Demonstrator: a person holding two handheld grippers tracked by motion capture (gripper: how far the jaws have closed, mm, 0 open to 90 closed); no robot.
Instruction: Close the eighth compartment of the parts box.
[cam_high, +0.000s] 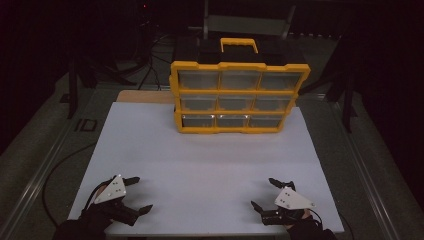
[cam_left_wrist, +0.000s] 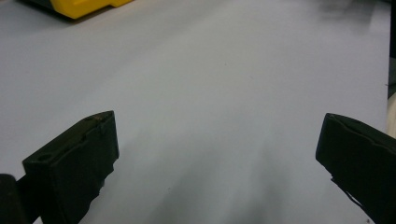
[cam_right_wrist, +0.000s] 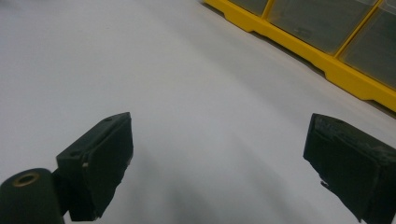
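Still pre-reach: left gripper (cam_high: 134, 196) and right gripper (cam_high: 264, 194) spread wide, empty, resting near table (cam_high: 210, 165) edge; next, probably forward to yellow drawer organizer (cam_high: 235, 97).

Dim overall; high view dark at edges, bg nearly black. White surface (cam_high: 210, 155) is the brightest area, evenly lit, no glare. Yellow drawer organizer (cam_high: 239, 96) is muted but legible. Both gripper views soft and grainy: left tool (cam_left_wrist: 217, 158) and right tool (cam_right_wrist: 219, 163) jaws blurred, faint soft shadows on the surface beneath.
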